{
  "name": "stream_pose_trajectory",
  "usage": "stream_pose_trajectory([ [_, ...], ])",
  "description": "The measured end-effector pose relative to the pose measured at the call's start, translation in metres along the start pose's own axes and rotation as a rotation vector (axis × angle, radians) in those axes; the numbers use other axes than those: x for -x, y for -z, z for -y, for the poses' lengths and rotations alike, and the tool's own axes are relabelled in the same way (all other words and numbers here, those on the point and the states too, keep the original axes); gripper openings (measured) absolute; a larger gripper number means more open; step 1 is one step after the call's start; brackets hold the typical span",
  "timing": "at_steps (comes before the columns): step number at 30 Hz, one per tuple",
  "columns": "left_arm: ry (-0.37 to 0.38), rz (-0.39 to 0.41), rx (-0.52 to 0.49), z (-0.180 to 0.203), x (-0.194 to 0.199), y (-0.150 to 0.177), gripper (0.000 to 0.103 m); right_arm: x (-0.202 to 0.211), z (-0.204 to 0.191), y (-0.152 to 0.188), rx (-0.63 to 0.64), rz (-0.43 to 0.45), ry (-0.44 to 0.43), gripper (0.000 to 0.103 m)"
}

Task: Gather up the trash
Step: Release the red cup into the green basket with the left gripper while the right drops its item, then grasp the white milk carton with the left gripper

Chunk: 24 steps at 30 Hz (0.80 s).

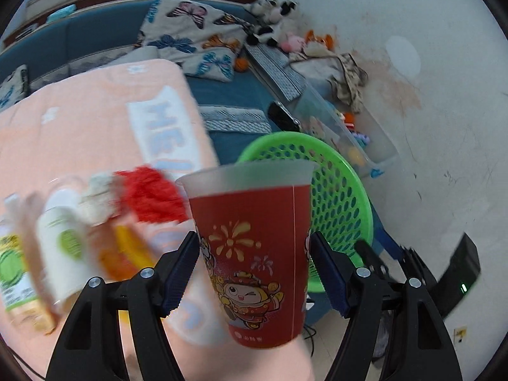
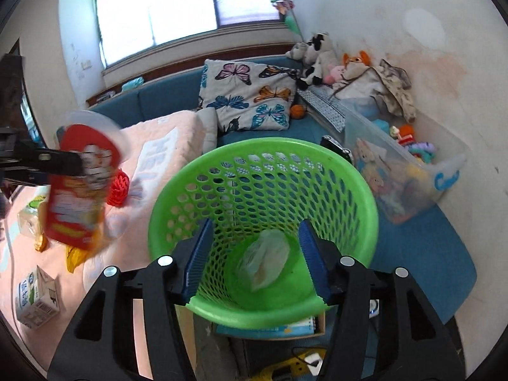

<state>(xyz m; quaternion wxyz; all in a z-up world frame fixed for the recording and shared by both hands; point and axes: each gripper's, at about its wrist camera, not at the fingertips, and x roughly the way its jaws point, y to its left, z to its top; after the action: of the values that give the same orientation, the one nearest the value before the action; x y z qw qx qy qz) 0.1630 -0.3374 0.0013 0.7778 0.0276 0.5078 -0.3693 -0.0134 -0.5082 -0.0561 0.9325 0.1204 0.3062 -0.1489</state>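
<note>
Cup held, wrapper in basket

Left tongs (image 1: 254,273) pinch 1 red cup (image 1: 250,254) upright beside the green basket (image 2: 355,190). Right tongs (image 2: 254,257) stand spread above the basket, nothing between them; 1 crumpled wrapper (image 2: 265,258) lies at its bottom.

Blurred litter (image 1: 63,247) on the pink blanket (image 1: 79,127)
</note>
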Motion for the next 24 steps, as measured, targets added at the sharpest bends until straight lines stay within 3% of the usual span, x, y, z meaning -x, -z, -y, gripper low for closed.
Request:
stream_pose_trajectory([
  [8,0.033,-0.045,-0.025,0.031,-0.049,-0.013,0.069,0.022,0.019,0.03,-0.063,-0.004,0.023,0.061],
  [13,0.056,-0.046,-0.028,0.035,-0.053,-0.014,0.075,0.032,0.018,0.038,-0.068,0.01,0.021,0.062],
  [19,0.049,-0.018,-0.031,0.024,-0.023,-0.006,0.075,0.043,0.002,0.038,-0.045,0.023,-0.017,0.063],
  [24,-0.006,0.083,-0.057,0.0,0.035,0.012,0.075,0.059,-0.035,0.038,0.033,0.037,-0.094,0.069],
])
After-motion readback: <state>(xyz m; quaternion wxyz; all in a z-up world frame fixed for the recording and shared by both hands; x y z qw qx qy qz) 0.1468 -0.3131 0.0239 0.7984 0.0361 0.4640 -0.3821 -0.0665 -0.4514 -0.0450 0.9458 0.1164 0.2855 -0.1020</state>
